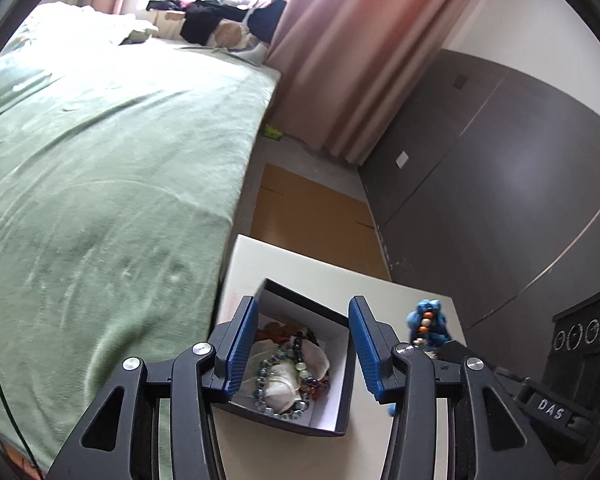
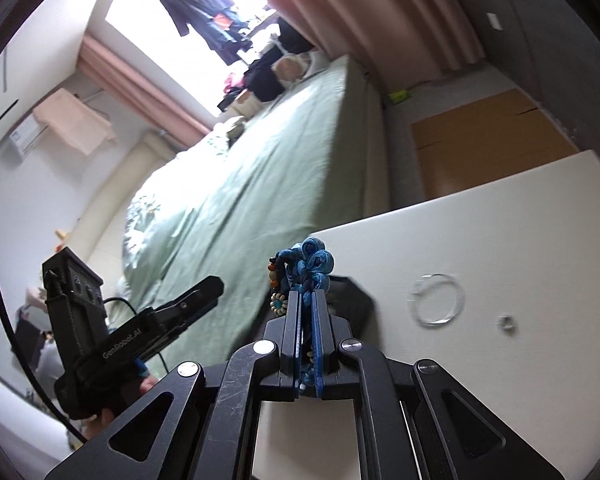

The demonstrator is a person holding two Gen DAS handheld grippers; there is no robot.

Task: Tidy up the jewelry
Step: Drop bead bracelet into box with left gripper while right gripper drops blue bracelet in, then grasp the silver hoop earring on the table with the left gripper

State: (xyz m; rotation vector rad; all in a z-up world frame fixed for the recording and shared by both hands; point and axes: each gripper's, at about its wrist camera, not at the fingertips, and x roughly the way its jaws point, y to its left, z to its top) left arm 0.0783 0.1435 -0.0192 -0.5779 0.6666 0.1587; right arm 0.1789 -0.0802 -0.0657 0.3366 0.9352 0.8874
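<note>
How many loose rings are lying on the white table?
2: a large clear ring and, to its right, a tiny ring, both on the bare table. Others may be hidden behind the gripper.

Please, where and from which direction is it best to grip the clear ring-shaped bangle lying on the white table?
The clear bangle lies flat on the white table, apart from the small ring. Probably best to come from above and pinch one arc of its rim, one finger inside the hoop and one outside, since it is thin and open in the middle.
</note>
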